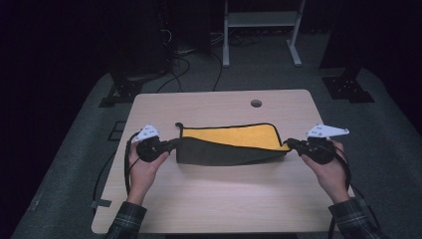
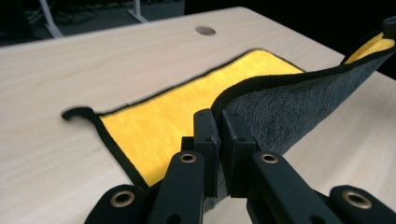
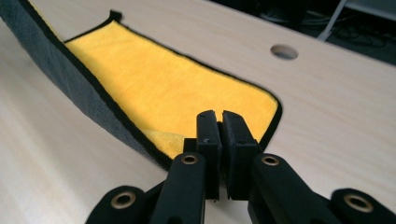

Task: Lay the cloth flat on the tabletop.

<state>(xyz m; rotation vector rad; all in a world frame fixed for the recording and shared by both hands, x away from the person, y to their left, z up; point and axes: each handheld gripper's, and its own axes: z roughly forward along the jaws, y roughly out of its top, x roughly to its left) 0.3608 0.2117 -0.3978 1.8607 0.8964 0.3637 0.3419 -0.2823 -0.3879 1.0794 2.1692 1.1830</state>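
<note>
On the table (image 1: 209,199), left side first: left gripper (image 1: 175,144) is clamped tight on the near-left corner of the cloth (image 1: 229,149), jaws nearly together with just the fabric between them. Left gripper view confirms it, cloth (image 2: 280,107) edge pinched between the pads, grey side rising away to the right.

Middle: cloth sits at table centre, folded lengthwise. Grey outer face toward the person, yellow inner face showing along the far half, black piping all round. Small black loop tag sticks out at the far-left corner. The near flap hangs lifted between the two grips, the far half lies flat on the wood. Terry-type pile, limp, sags a little in the span.

Right: right gripper (image 1: 291,145) is closed on the near-right corner the same way. Right gripper view shows the cloth (image 3: 177,88) corner curled up into the jaws, yellow side up.

Why held like this, my read: both near corners gripped at equal height keeps the edge taut and straight, so the flap lands square on the far edge. Looks like a fold in progress, near half being laid over.

Cable hole (image 1: 256,103) beyond the cloth, well apart.
</note>
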